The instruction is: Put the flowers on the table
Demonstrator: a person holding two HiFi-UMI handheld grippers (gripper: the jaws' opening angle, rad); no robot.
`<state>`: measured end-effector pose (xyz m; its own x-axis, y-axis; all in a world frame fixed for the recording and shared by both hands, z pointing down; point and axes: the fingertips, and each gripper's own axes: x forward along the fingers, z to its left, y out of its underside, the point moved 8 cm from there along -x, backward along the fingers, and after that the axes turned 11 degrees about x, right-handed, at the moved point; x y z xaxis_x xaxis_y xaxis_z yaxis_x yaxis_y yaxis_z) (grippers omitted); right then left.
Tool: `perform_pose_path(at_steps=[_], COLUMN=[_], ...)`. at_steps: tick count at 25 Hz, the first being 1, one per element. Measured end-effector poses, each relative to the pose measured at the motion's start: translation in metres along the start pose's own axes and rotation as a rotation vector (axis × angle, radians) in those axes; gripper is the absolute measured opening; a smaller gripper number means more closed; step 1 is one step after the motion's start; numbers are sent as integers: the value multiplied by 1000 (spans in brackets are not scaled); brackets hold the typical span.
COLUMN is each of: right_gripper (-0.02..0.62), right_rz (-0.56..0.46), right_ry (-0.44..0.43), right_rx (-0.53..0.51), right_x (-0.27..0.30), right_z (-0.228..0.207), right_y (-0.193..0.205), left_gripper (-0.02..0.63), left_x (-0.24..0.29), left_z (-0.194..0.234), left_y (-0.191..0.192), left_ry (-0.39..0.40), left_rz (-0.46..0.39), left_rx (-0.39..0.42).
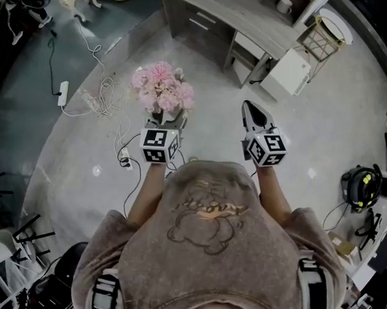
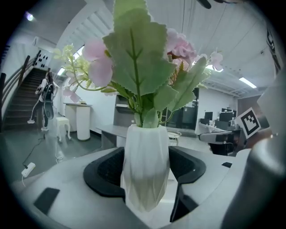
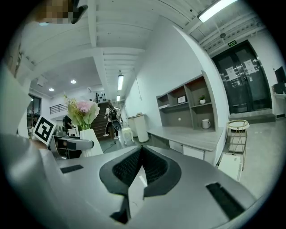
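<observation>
Pink flowers (image 1: 161, 90) with green leaves stand in a white faceted vase (image 2: 146, 172). My left gripper (image 1: 166, 121) is shut on the vase, its black pads (image 2: 105, 170) pressed against both sides, and carries it upright above the floor. My right gripper (image 1: 253, 112) is shut with nothing in it and points ahead beside the left one. In the right gripper view the jaws (image 3: 139, 154) meet, and the flowers (image 3: 82, 109) show at the left. The long grey table (image 1: 241, 16) stands ahead, also seen as the table (image 3: 192, 136) in the right gripper view.
Cables and a power strip (image 1: 63, 92) lie on the floor to the left. A white box (image 1: 290, 71) and a wire side table (image 1: 321, 37) stand by the table's right end. A person (image 2: 46, 96) is on the stairs far left. A mug (image 3: 206, 123) sits on the shelf.
</observation>
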<state>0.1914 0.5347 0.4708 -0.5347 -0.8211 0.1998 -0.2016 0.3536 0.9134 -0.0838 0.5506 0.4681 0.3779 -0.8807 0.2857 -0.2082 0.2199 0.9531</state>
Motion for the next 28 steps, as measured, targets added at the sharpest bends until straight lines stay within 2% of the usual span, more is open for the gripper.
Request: perform_pose_path(at_steps=[8, 17, 28], right_gripper=[-4, -4, -5], right_rz=[16, 9, 9], right_ry=[20, -10, -54], right_rx=[17, 12, 8], right_x=[35, 109, 215], right_z=[4, -21, -60], right_y=[2, -20, -77], left_gripper=[319, 319, 319], left_x=[22, 90, 182], left_z=[35, 74, 128], left_y=[-3, -12, -56], left_ry=[26, 24, 22], left_rz=[-19, -35, -48], left_rx=[17, 8, 0])
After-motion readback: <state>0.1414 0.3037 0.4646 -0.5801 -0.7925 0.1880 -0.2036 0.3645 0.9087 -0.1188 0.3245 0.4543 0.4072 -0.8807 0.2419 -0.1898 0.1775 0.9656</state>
